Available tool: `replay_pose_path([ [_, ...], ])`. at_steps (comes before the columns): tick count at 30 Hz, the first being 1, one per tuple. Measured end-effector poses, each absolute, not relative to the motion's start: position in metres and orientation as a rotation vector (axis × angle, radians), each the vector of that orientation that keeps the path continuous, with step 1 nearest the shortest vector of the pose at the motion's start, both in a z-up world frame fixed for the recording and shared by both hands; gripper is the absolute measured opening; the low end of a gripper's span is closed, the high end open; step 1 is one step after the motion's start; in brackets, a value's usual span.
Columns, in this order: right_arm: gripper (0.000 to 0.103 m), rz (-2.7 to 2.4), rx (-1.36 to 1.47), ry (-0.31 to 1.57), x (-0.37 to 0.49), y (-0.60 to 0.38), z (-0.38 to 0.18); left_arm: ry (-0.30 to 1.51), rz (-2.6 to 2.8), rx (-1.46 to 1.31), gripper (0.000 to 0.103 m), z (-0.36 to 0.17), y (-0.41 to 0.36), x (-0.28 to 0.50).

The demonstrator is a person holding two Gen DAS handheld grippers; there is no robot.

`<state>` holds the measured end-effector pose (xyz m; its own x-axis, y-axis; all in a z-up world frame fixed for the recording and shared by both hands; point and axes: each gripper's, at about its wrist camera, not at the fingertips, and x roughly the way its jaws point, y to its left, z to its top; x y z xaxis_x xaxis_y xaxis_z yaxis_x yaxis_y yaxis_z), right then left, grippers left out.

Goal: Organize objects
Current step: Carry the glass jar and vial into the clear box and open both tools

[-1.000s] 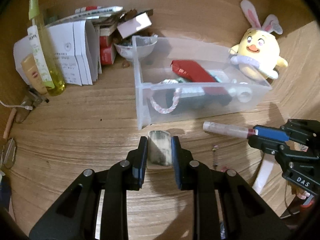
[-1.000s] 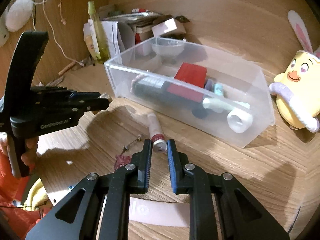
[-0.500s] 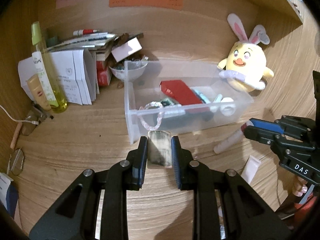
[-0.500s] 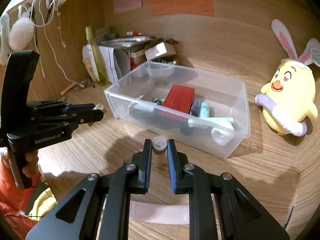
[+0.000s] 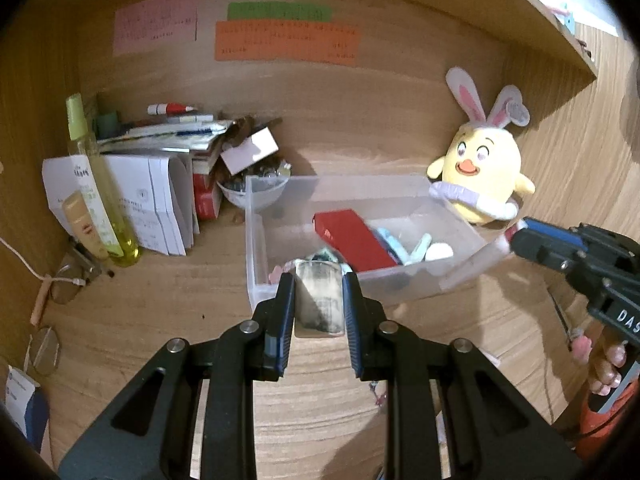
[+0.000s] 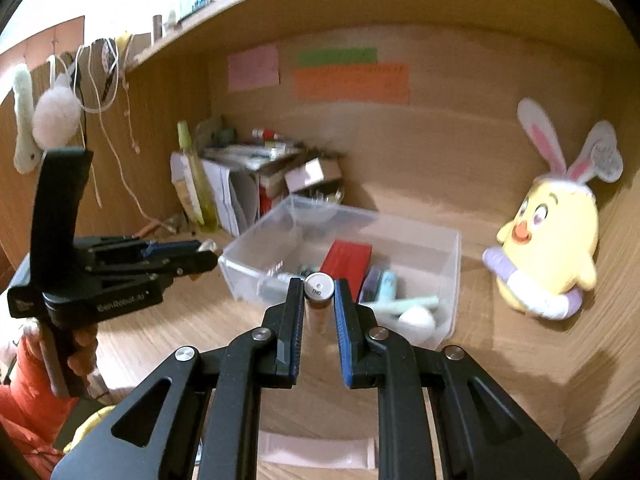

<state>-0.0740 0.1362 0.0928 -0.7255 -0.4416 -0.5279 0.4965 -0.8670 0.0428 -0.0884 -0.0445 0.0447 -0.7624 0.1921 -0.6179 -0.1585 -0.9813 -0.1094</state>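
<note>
Now each hand-held gripper pinches something: the right's tube (image 6: pixel 319 289) points cap-first at camera.

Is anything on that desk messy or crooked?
Yes. The pile of papers and boxes in the back left corner is jumbled, with a small white box tipped at an angle on top. A pale tube lies loose on the desk, outside the clear bin. Nothing looks spilled or broken.

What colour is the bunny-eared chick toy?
Yellow, with pink-and-white ears; the plush chick shows best in the right wrist view.
</note>
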Motion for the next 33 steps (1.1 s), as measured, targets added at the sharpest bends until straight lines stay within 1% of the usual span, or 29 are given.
replay_pose_path([
  [7,0.014,-2.584,0.676,0.142,-0.085,0.142,0.109,-0.092,2.803,-0.948,0.023,0.057,-0.046,-0.098],
  [12,0.014,-2.623,0.679,0.15,-0.1,0.145,0.109,-0.082,2.809,-0.941,0.023,0.06,-0.042,-0.11],
  [26,0.014,-2.7,0.821,0.23,-0.152,0.146,0.077,-0.053,2.797,-1.033,0.023,0.039,-0.031,-0.157],
  [33,0.014,-2.727,0.878,0.352,-0.172,0.14,0.061,-0.035,2.787,-1.094,0.023,0.024,-0.031,-0.178],
])
